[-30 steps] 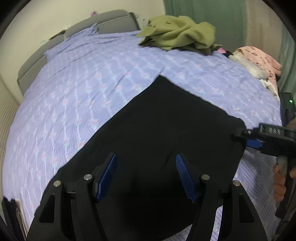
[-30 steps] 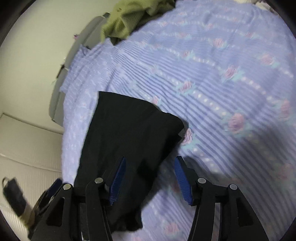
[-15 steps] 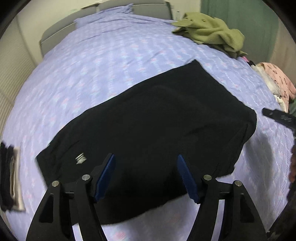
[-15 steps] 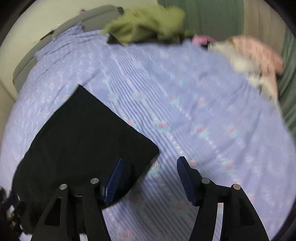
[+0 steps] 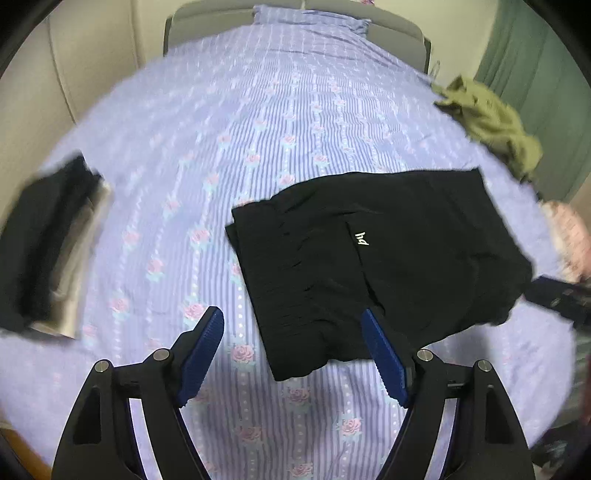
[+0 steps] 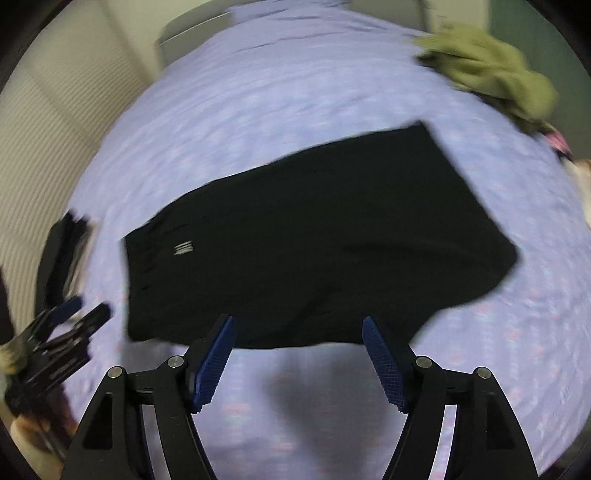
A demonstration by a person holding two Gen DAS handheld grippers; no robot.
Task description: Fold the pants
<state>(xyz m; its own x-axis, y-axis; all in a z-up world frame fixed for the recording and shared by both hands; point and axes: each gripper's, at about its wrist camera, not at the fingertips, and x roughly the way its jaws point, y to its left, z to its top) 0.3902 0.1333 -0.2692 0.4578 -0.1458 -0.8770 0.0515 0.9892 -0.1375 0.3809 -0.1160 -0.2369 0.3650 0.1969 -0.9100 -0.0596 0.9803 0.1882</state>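
Observation:
Black pants (image 5: 388, 254) lie flat on the bed, folded once, with a small white logo facing up; they also show in the right wrist view (image 6: 314, 243). My left gripper (image 5: 291, 332) is open and empty, held above the pants' near left corner. My right gripper (image 6: 295, 339) is open and empty, held above the pants' near edge. The left gripper (image 6: 70, 317) shows at the far left of the right wrist view. Part of the right gripper's body (image 5: 561, 299) shows at the right edge of the left wrist view.
The bed has a lilac striped sheet with roses (image 5: 258, 122). A stack of folded dark and pale clothes (image 5: 48, 240) lies at the left. An olive green garment (image 5: 491, 122) is heaped at the far right, with pink clothing (image 5: 569, 232) beside it. A grey headboard (image 5: 391, 29) is at the back.
Both grippers have pulled back and up from the pants, staying open. The left view has swung left, so the stack of folded clothes now shows.

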